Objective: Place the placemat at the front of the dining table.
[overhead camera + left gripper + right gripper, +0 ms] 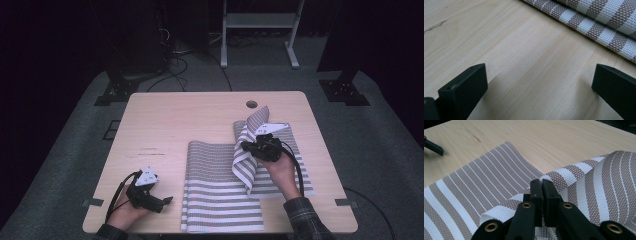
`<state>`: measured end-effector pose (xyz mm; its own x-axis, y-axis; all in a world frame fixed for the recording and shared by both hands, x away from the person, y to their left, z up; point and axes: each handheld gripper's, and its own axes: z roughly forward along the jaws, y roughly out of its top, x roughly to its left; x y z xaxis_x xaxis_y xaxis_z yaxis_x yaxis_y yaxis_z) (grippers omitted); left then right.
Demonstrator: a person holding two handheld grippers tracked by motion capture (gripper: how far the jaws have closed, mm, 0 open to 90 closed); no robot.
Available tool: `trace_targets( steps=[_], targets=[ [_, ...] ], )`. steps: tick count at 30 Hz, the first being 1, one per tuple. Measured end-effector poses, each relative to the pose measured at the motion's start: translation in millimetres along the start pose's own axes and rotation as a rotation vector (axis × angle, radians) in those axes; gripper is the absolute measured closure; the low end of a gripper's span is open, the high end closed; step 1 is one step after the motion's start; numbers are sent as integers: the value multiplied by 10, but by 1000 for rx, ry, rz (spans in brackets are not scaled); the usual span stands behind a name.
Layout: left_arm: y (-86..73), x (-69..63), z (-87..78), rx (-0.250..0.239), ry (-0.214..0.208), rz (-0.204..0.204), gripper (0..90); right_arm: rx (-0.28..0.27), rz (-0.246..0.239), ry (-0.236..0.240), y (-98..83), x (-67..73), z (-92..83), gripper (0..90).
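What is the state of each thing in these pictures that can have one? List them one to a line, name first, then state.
striped placemat: lying partly flat on the table, its right part lifted and curled over.
right gripper: shut on an edge of the striped placemat, held above the table.
left gripper: jaws wide open, nothing between them, low over bare wood beside the placemat.
table: bare light wood apart from the placemat, with a round hole near its far edge.

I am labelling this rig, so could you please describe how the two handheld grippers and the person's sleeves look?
Both the left gripper and right gripper are black, each topped by a grey three-cornered plate and trailing a black cable. Brass-coloured rivets mark the right one's linkage. The sleeves are dark plaid.
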<state>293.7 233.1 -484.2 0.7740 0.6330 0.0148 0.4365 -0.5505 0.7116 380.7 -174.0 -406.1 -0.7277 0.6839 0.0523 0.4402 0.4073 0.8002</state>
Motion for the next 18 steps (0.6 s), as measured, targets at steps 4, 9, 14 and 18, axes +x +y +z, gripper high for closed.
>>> trace_targets(
  steps=[4, 9, 14, 18],
  targets=[
    [0, 0, 0, 0, -1, 0, 0, -1, -15, 8, 59, 43, 53, 876],
    [0, -1, 0, 0, -1, -1, 0, 1, -19, 29, 111, 100, 134, 875],
    [0, -1, 0, 0, -1, -1, 0, -1, -34, 47, 178, 169, 201, 875],
    [0, -1, 1, -2, 0, -2, 0, -4, -47, 60, 236, 239, 253, 875]
  ],
)
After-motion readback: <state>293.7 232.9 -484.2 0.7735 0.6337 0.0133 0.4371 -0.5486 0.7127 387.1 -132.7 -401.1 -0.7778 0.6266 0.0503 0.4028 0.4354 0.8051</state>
